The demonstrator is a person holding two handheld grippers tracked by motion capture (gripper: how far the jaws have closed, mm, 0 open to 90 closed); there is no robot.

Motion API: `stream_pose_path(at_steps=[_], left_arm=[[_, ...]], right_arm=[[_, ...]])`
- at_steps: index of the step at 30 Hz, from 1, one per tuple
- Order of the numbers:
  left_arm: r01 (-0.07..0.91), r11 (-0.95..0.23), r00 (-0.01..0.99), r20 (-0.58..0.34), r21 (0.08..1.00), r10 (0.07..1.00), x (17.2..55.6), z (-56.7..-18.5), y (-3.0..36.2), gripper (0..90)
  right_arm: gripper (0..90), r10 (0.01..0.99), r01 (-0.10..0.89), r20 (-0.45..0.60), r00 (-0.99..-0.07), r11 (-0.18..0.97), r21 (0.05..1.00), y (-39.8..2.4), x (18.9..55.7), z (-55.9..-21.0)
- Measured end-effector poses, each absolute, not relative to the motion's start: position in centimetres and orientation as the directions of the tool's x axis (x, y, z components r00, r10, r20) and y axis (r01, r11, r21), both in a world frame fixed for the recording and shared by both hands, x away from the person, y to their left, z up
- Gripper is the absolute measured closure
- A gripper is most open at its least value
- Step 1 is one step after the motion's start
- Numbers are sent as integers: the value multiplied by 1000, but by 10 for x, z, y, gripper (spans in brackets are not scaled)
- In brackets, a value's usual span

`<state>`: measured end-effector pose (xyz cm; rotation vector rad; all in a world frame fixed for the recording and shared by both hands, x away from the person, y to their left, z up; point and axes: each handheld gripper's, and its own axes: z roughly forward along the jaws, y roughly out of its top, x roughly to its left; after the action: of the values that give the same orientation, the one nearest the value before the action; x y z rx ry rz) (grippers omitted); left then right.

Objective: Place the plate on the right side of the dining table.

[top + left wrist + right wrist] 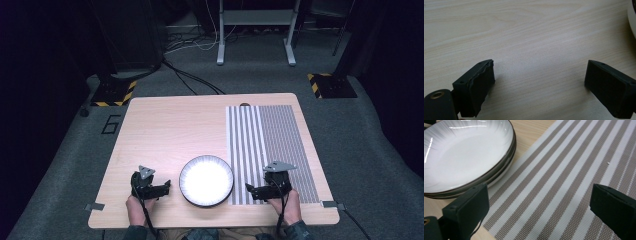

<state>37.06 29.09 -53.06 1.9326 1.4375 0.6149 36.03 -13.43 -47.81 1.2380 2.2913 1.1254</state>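
A stack of white plates (206, 181) with dark rims sits at the front middle of the wooden table (170, 130). A striped placemat (270, 145) lies to its right. My left gripper (164, 188) rests left of the plates, open, over bare wood, with nothing between its fingers. In the left gripper view my left gripper (539, 72) has the plates' edge (633, 20) at far right. My right gripper (251, 190) stands open above the placemat's near left part, just right of the plates. From my right gripper (539, 195), the plates (461, 152) lie left and the placemat (564, 170) ahead.
Hands hold both grippers at the table's front edge (215, 222). Two metal clips (94, 206) stick out at the front corners. Beyond the table, grey carpet carries cables (190, 80), a stand's legs (255, 55) and yellow-black striped bases (330, 85).
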Motion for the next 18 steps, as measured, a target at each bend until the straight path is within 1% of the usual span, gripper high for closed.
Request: stream_pose_path(at_steps=[6, 13, 15, 18], left_arm=[[655, -196, 293, -7, 729, 956, 371, -530, 291, 88], [657, -199, 303, -12, 727, 953, 371, -531, 290, 60], [657, -195, 302, -17, 728, 953, 371, -531, 289, 41], [654, -182, 312, -42, 735, 949, 371, -530, 286, 37]], right_arm=[[19, 778, 558, 105, -620, 343, 755, -120, 364, -475], [22, 745, 555, 126, -655, 362, 749, -104, 370, -473], [23, 741, 555, 125, -660, 367, 747, -102, 370, -473], [25, 720, 550, 127, -682, 391, 738, -93, 373, -472]])
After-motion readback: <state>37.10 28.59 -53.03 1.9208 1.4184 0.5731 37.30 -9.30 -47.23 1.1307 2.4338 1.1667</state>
